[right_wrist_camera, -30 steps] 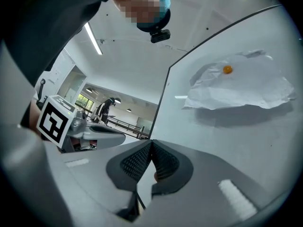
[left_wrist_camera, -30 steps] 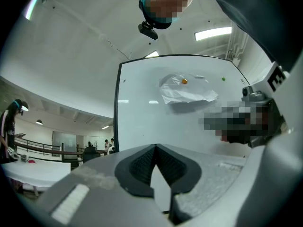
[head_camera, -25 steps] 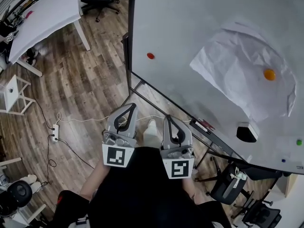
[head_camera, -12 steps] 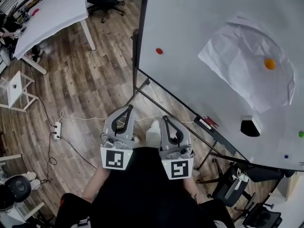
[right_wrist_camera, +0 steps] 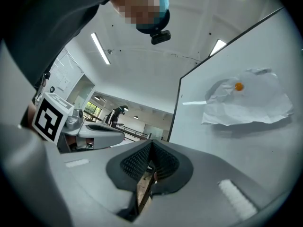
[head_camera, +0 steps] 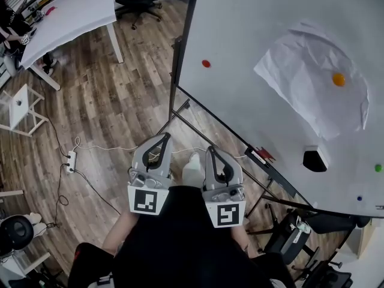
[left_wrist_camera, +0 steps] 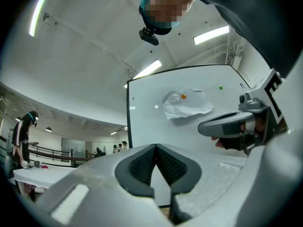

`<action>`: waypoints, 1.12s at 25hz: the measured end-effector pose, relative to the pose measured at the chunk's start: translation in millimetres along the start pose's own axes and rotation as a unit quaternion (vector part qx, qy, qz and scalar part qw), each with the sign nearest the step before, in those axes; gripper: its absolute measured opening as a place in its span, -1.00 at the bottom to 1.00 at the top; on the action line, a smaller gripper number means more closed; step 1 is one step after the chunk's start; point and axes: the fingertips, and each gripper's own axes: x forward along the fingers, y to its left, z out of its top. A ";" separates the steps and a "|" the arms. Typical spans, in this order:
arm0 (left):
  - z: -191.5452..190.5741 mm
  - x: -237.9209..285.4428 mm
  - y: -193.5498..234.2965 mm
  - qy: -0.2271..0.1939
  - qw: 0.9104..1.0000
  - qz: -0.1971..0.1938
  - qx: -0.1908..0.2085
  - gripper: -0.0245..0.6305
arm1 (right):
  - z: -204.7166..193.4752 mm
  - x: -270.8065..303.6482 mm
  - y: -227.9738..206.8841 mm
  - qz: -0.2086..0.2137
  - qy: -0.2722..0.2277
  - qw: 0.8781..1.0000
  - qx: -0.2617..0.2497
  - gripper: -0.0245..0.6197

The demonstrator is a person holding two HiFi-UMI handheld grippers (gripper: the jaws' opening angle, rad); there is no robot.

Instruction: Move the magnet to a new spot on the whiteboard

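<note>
Left gripper (head_camera: 164, 137) and right gripper (head_camera: 212, 151) side by side, jaws together, facing whiteboard (head_camera: 252, 17)

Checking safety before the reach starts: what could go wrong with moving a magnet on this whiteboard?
The orange magnet pins the crumpled paper; lifting it would probably drop the sheet. The red magnet sits alone, so the wrong one might get picked. The left gripper and right gripper are both shut; one must open or it may just knock a magnet.
</note>
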 end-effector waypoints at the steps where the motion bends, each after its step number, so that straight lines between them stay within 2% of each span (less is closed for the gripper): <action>1: 0.0 -0.1 -2.2 0.000 1.000 -0.002 0.000 -0.92 | 0.3 -1.2 -0.9 -0.001 0.000 1.000 -0.001 -0.92; 28: 2.2 12.7 -33.1 -0.006 0.999 -0.040 -0.001 -0.92 | -5.2 -26.0 -25.4 -0.046 0.013 0.999 -0.003 -0.92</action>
